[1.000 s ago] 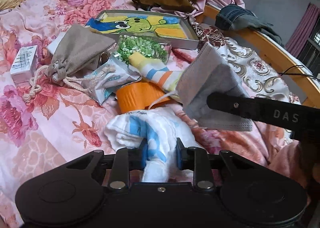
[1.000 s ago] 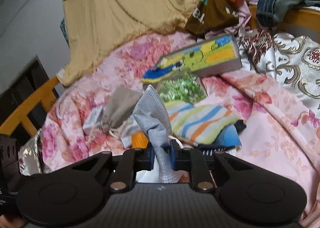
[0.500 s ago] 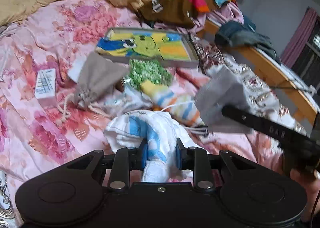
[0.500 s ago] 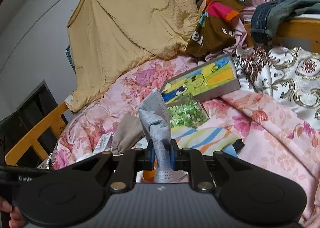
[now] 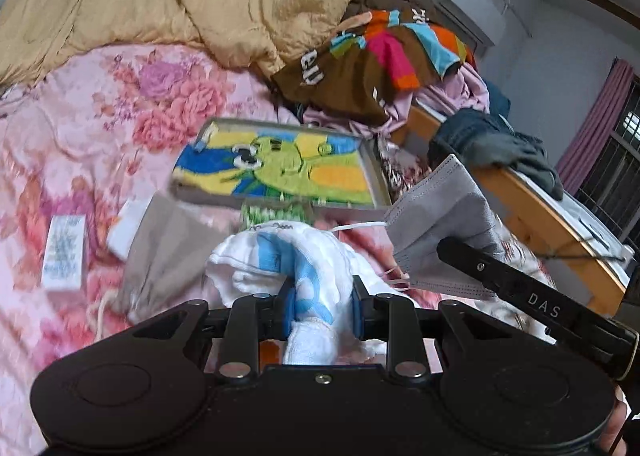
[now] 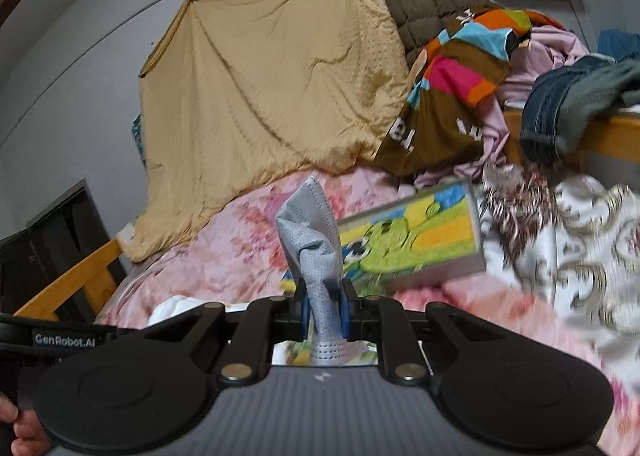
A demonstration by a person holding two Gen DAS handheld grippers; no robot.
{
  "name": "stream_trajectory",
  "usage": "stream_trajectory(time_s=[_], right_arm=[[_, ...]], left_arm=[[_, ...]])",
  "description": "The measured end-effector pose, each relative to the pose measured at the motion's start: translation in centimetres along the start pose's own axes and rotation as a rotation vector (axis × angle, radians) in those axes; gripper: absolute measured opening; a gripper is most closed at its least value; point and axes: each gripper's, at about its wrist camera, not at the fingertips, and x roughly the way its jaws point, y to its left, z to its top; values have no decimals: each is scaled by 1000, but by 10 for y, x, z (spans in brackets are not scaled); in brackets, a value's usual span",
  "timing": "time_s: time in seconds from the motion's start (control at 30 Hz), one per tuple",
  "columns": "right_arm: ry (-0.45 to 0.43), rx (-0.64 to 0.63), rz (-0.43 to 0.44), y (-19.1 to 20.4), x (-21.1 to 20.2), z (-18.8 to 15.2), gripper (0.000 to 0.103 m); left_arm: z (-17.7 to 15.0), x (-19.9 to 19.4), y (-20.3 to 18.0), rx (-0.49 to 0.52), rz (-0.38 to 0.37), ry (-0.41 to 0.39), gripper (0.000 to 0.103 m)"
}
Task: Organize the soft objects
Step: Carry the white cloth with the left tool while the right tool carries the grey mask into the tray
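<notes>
Grey mask pinched in right gripper, white towel clamped in left gripper — both lifted near the tray; neither placed, pouch left

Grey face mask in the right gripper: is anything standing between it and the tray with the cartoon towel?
Nothing visible does. The right gripper is shut on the grey face mask, held up above the bedding, and the tray lies just beyond it with open air between them. The tray already holds the cartoon towel.
</notes>
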Motion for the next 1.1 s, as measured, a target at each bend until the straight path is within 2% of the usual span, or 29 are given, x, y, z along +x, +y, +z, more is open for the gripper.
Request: stream_trajectory(time_s=[0.33,0.4,0.6,0.9,1.1], right_arm=[[-73,146,-56,-45,96,55,16],[-67,204,-47,-64,123,59,16],[-72,204,-24,-93,168,52,16],[-26,143,-20,-118,204,34,16],[12,151,-49,-135,220,33,16]], left_arm=[[61,79,18,-62,28,-107,28],[72,97,23,-79,29,-127,28],[100,167,38,-99,-4,-157,28],[113,273,74,-143,-69,-83,28],[120,312,74,-99,-114,0,28]])
